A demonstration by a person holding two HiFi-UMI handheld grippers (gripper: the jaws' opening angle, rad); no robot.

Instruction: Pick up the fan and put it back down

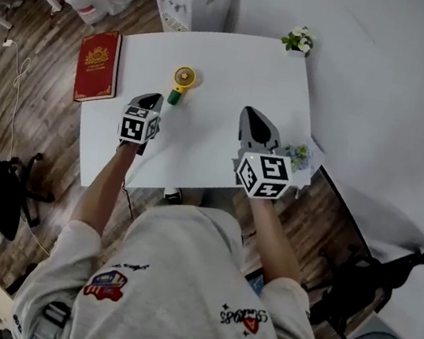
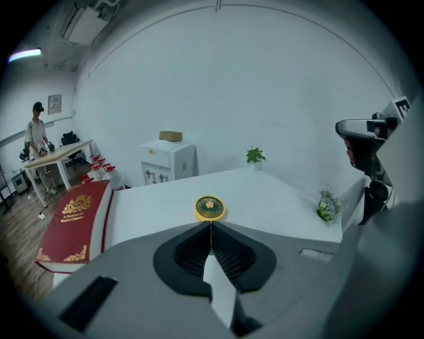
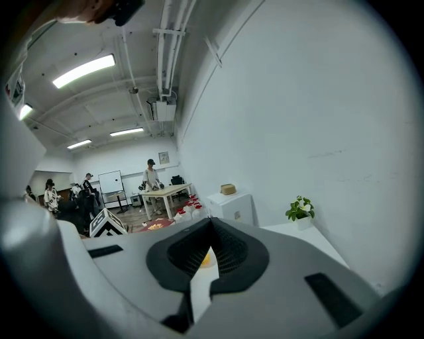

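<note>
Resting on the white desk (image 1: 236,69): one yellow fan (image 1: 183,80), unheld.
Left gripper (image 1: 153,100): clenched, nothing in it, fan just ahead of its tips. Right gripper (image 1: 251,115): clenched, nothing in it, fan well off to its left. Red book (image 1: 97,67): left of the left gripper, at the desk edge.

Bright, even indoor light. Glare off ceiling tube lamps (image 3: 83,71) in the right gripper view. White bench (image 1: 227,71) near washed out; floor (image 1: 32,144) darker. Both gripper views fisheye, black corners. Nearest the lens, left gripper (image 2: 211,225) soft.
</note>
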